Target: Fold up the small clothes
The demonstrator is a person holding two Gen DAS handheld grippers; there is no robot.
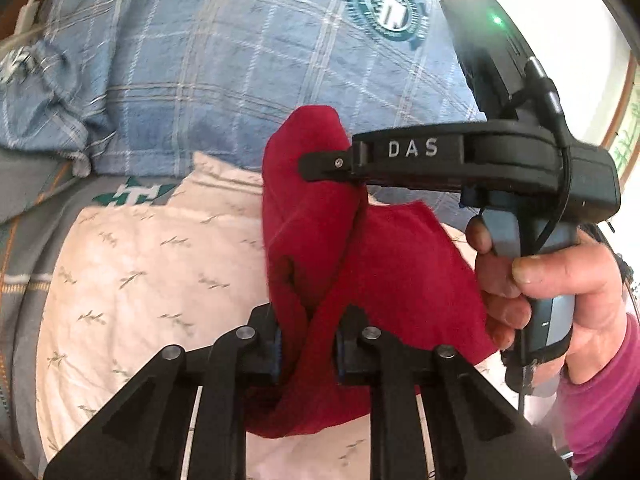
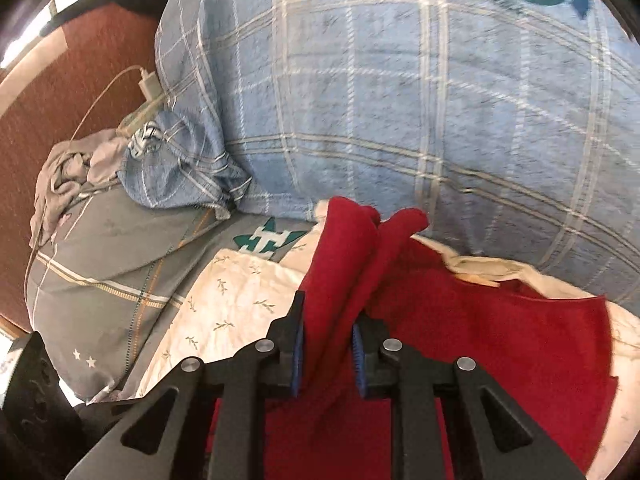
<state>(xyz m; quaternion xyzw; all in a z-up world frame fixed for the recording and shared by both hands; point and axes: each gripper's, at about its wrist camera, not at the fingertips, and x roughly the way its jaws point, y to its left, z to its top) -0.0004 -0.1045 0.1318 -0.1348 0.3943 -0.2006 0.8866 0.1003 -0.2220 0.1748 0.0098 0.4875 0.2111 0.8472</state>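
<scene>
A: The red cloth [image 1: 320,248] is hanging between our two grippers over the cream leaf-print sheet [image 1: 140,272], part of it still lying on that sheet. We are pinching one bunched fold of it in the left gripper [image 1: 308,350], whose blue pads are pressing the fabric from both sides.

B: And we are clenching the right gripper [image 2: 326,354] on another raised fold of the same red cloth [image 2: 480,360]; its ribbed blue pads [image 2: 297,356] are squeezing the fabric between them. From the left wrist view we are seeing the right gripper from the side, black with white letters on its arm, its tip buried in the top of the cloth.

A: We are also seeing the hand [image 1: 556,292] wrapped around its grey handle, with a pink sleeve [image 1: 600,396] at the wrist.

B: Behind the cloth a blue plaid duvet [image 2: 400,100] with a round green emblem is piled high. To its left we are looking at a grey pillow [image 2: 108,272], a crumpled grey garment [image 2: 68,168] and a white charger [image 2: 148,82] with its cable against the brown headboard [image 2: 60,92].
</scene>
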